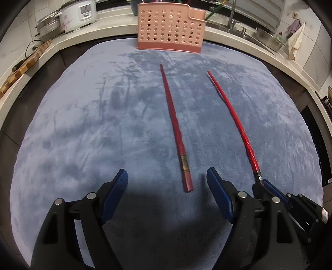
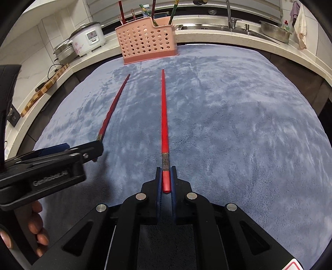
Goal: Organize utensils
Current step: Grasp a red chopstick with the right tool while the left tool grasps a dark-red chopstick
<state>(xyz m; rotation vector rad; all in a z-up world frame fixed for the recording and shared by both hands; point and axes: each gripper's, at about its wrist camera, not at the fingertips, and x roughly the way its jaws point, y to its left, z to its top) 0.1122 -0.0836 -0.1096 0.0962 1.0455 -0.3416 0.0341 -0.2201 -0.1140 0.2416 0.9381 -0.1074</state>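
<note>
Two red chopsticks lie lengthwise on a blue-grey fleece mat (image 1: 103,124). My left gripper (image 1: 167,180) is open, its jaws wide apart just short of the butt end of the darker chopstick (image 1: 174,124), which lies free between them. My right gripper (image 2: 166,176) is shut on the butt end of the brighter chopstick (image 2: 164,116); in the left wrist view that chopstick (image 1: 234,122) and the right gripper (image 1: 262,182) appear at the right. The darker chopstick (image 2: 114,106) also shows in the right wrist view. A pink perforated utensil holder (image 1: 170,29) stands at the mat's far edge.
The holder (image 2: 145,41) has several utensils standing in it. Beyond the mat a counter carries a rice cooker (image 1: 78,14), steel pots (image 1: 47,27), a wooden board (image 1: 27,62) and a sink with a tap (image 1: 232,14). A steel bowl (image 1: 269,37) sits at the right.
</note>
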